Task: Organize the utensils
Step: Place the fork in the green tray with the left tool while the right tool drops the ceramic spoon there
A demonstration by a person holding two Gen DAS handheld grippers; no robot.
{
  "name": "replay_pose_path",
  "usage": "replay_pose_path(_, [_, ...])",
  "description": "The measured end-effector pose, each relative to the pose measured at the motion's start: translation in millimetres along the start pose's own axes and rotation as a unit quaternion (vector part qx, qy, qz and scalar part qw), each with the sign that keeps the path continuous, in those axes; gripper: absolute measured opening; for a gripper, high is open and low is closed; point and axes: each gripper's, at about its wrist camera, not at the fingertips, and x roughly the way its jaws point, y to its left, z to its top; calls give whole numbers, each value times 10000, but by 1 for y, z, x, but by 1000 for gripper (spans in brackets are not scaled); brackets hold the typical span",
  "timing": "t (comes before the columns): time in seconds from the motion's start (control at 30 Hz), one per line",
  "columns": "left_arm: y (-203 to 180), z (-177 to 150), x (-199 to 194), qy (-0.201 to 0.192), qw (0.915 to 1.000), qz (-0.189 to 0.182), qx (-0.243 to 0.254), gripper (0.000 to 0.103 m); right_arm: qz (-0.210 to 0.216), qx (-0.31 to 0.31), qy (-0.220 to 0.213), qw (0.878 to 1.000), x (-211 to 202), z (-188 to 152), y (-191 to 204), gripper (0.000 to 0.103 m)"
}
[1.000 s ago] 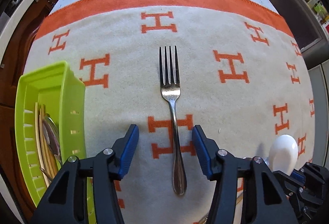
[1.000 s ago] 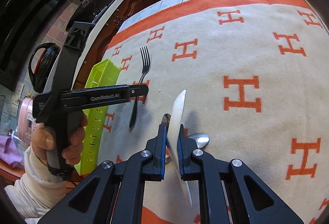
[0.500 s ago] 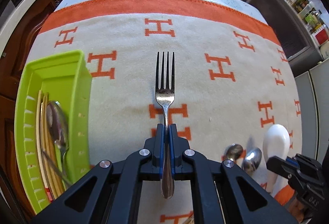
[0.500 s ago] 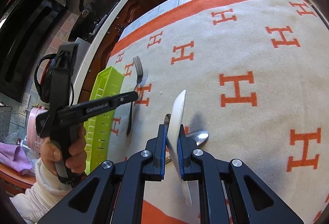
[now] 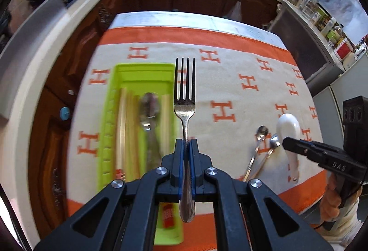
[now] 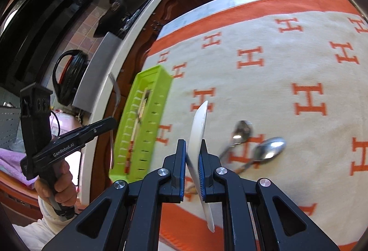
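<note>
Fork (image 5: 184, 110) being gripped by left claw (image 5: 185, 149) beside green tray (image 5: 140, 71); right claw (image 6: 192, 154) clamping white spoon (image 6: 199, 129); 2 metal spoons (image 6: 269, 149) lying on counter.

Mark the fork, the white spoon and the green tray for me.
fork (image 5: 184, 108): left wrist view, base of the tines.
white spoon (image 6: 199, 122): right wrist view, edge-on bowl above the gripper.
green tray (image 6: 158, 101): right wrist view, slotted side wall.

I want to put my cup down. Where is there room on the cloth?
The far half of the cloth is bare, from the tray across to the right edge. Near the two metal spoons and the white spoon it is crowded.
</note>
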Motion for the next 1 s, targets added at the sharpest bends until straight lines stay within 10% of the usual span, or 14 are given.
replay_pose_path(0.73, [79, -51, 47, 149, 9990, 409, -70, 4, -84, -62, 302, 9995, 119, 49, 165, 10])
replay_pose_path(1.0, [97, -48, 40, -59, 9987, -12, -502, 28, -659, 257, 384, 9968, 184, 72, 162, 10])
